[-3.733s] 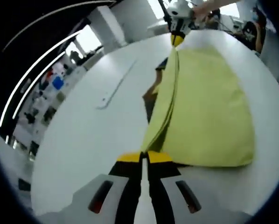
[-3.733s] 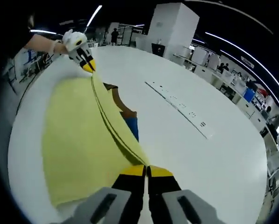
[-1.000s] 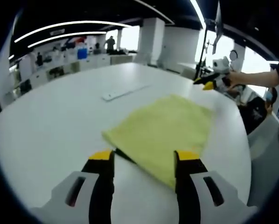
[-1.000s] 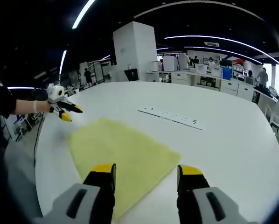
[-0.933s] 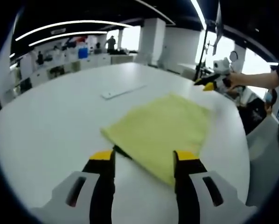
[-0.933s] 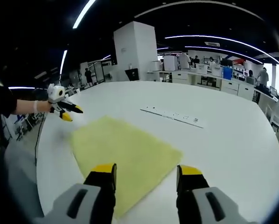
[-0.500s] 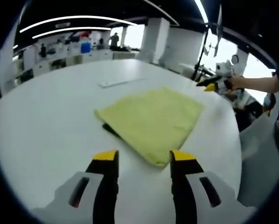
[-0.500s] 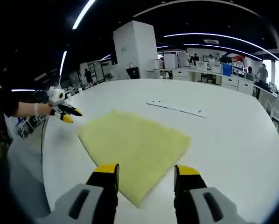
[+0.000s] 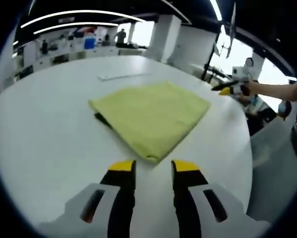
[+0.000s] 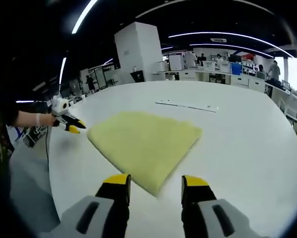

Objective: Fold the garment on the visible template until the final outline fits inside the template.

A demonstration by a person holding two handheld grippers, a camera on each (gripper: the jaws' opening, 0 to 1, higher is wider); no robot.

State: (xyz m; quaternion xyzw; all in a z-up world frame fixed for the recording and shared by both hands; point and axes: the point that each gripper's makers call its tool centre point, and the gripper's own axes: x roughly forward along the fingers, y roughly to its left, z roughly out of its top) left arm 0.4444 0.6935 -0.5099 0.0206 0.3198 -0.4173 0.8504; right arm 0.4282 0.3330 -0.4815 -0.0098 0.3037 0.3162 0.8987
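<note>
Folded yellow cloth garment [image 9: 151,116] lying flat mid-way across round white table [image 9: 44,139], a dark edge peeking from beneath at one side. Left gripper [image 9: 153,168] and right gripper [image 10: 155,182] both spread, empty, hovering apart from cloth corner. Judged between folds or checking fit. Next: grip the edge only if outline overruns template.

The yellow garment [image 9: 151,117] looks like soft matt cloth with a fine, slightly fuzzy nap. It lies on a smooth white table [image 9: 44,134] that has a faint sheen. Each gripper [image 10: 155,181] seems to be hard grey plastic, with matt yellow and black jaw tips.
</note>
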